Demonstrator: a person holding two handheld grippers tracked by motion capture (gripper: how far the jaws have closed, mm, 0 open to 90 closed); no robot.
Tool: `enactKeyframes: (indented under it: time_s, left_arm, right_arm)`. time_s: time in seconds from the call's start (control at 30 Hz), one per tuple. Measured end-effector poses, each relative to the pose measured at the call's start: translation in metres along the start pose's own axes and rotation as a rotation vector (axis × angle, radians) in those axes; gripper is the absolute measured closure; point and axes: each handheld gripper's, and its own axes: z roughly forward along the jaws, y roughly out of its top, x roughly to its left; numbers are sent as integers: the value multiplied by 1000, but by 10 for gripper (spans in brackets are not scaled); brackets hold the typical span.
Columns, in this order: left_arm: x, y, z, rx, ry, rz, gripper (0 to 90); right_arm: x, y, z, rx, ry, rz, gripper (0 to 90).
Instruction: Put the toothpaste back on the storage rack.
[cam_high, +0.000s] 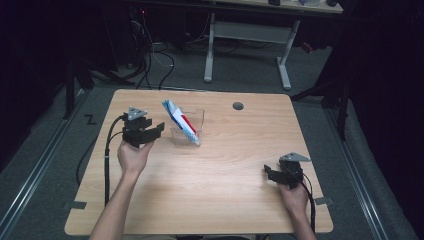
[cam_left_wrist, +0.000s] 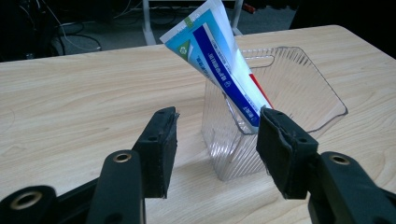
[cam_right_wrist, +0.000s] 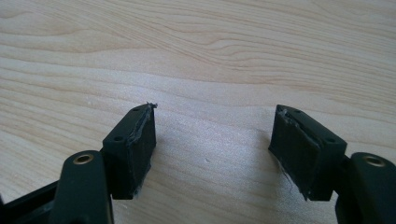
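toothpaste tube (cam_left_wrist: 219, 60) in clear bin (cam_left_wrist: 299, 88), beyond parted jaws

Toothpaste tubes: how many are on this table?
1. The toothpaste tube leans tilted inside the clear plastic bin on the table, just ahead of the left tool. The bin's ribbed walls could hide something smaller.

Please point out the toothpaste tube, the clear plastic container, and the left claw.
toothpaste tube (cam_left_wrist: 215, 60): left gripper view, on its blue printed face.
clear plastic container (cam_left_wrist: 299, 88): left gripper view, on its ribbed back wall.
left claw (cam_high: 159, 128): high view, midway between its fingertips.
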Motion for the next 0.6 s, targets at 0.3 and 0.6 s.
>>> enactKeyframes:
  time_s: [0.3,0.6]
  left_arm:
    - [1,-5,-4,0,-1,0,479]
    - [0,-10,-7,0,-7,-2,479]
  right_arm:
    - [0,0,0,0,0,0,310]
    - [0,0,0,0,0,0,310]
